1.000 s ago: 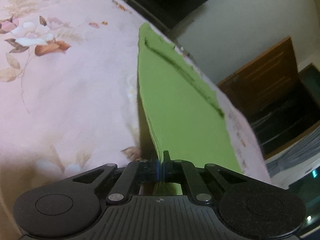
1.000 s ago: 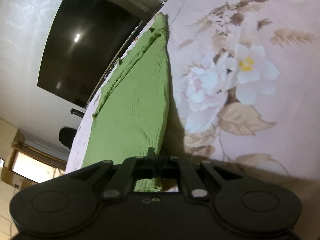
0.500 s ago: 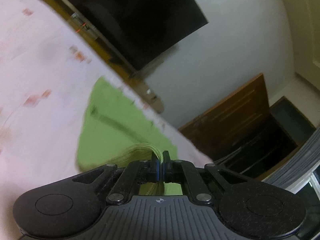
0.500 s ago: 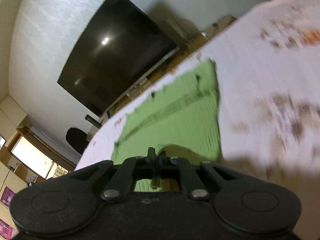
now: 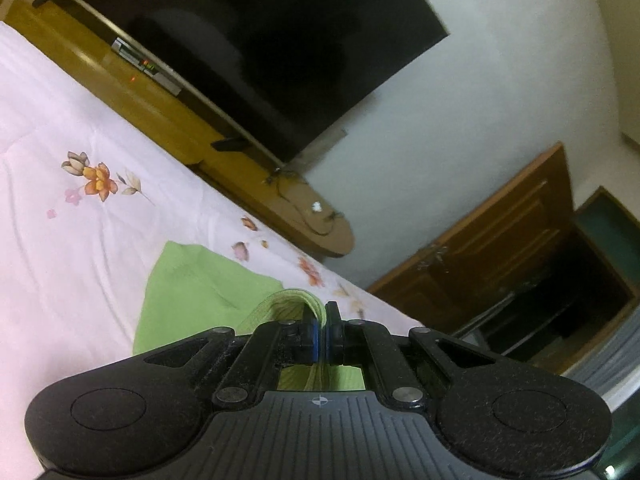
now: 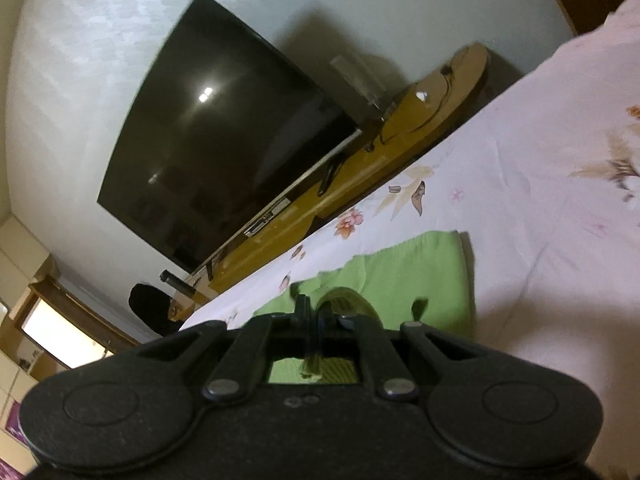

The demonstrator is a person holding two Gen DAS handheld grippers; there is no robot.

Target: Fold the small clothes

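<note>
A small light-green ribbed garment (image 5: pixel 192 292) lies on a pale pink floral bedspread (image 5: pixel 60 240). My left gripper (image 5: pixel 322 320) is shut on a doubled-over edge of the garment, which loops up just past the jaws. In the right wrist view the same green garment (image 6: pixel 420 276) spreads ahead, and my right gripper (image 6: pixel 314 316) is shut on another folded edge that arches over its tips. Both pinched edges are lifted above the flat part of the cloth. The cloth under the gripper bodies is hidden.
Beyond the bed's far edge stands a low wooden TV bench (image 5: pixel 224 148) with a large dark television (image 6: pixel 224 128) on the white wall. A brown wooden door (image 5: pixel 500 248) stands to the right. A black chair (image 6: pixel 148 308) sits at far left.
Both grippers carried the pinched green edges forward and upward over the garment. The cloth, long and stretched out before, now looks short and doubled. The television and wall have come into view.
</note>
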